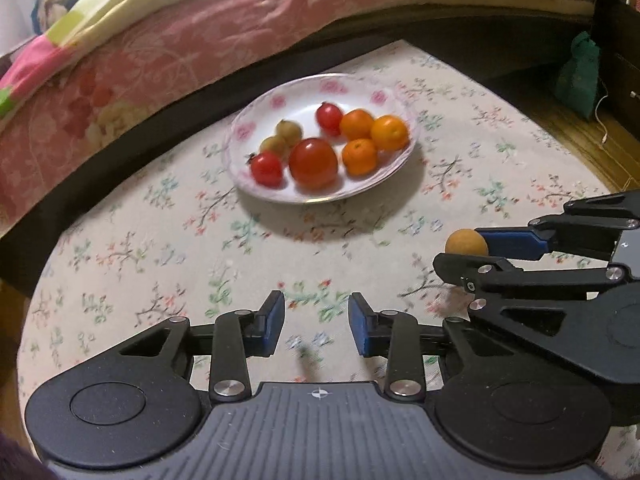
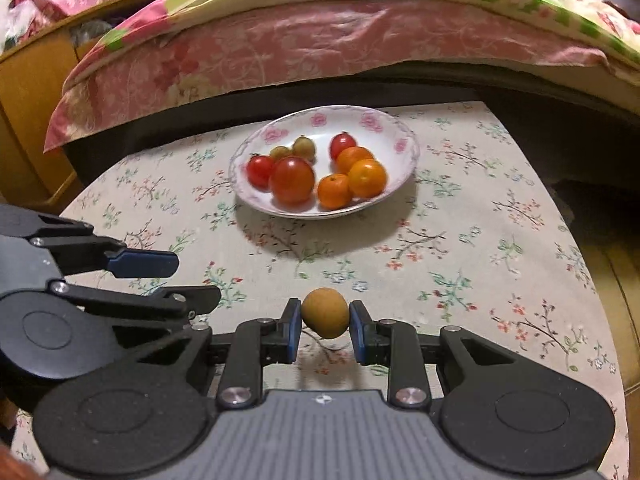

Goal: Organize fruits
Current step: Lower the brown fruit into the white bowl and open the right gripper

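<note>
Mid-carry: right gripper (image 2: 325,320) pinching a small tan fruit (image 2: 325,313) between both pads, above the cloth (image 2: 460,248) near its front edge, well short of the plate (image 2: 394,194) at 12 o'clock; left gripper (image 1: 316,326) spread, holding nothing, idle at 9 o'clock of the right one. Next move, by judgement: forward to 12, over the near rim, release into the gap by the two greenish-tan fruits (image 2: 298,148) at the plate's 11 o'clock, clear of tomatoes (image 2: 292,180) and oranges (image 2: 354,178). Fruit slightly oval, long axis near vertical, tilted a little toward 1 o'clock; stem end not discernible.
</note>
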Motion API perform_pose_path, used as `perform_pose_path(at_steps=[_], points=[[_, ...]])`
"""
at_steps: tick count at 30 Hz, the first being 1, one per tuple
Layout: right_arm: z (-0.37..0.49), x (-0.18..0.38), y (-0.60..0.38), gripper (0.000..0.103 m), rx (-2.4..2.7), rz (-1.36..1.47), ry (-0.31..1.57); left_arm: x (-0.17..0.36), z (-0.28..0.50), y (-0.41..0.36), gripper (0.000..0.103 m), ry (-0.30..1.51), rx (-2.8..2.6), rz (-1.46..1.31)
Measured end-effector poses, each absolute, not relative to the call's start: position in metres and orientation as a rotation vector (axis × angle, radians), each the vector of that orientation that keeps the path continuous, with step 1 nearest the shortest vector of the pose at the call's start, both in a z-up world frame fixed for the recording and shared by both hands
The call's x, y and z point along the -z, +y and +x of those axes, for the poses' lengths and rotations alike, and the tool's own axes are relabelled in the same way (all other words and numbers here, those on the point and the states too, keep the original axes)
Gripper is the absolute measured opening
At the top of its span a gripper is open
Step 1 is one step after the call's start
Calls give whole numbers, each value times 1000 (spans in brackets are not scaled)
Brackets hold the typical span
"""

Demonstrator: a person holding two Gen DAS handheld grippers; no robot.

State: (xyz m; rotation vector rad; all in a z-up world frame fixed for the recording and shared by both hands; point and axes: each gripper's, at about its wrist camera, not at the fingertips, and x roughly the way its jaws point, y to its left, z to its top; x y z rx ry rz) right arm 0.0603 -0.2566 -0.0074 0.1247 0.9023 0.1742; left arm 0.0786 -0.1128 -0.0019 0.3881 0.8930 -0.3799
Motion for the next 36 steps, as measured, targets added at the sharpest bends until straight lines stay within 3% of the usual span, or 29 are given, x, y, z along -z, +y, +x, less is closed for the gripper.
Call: perform_pose_path(at_steps=[19,21,22,23,36], points=[[125,-12,-261,27,-172,198,798,-10,137,-98,42,782,458,223],[135,-9,-259,27,-173,193,800,-7,144,-97,46,780,460,220],[139,-7,-258,27,-181,193,800,-6,147,-97,55,781,472,214],[143,-6,-255,27,-196,189,796,-4,149,-98,57,778,486,210],[165,-1,-260,28,-180,194,769,-2,164,-108,58,742,492,248]])
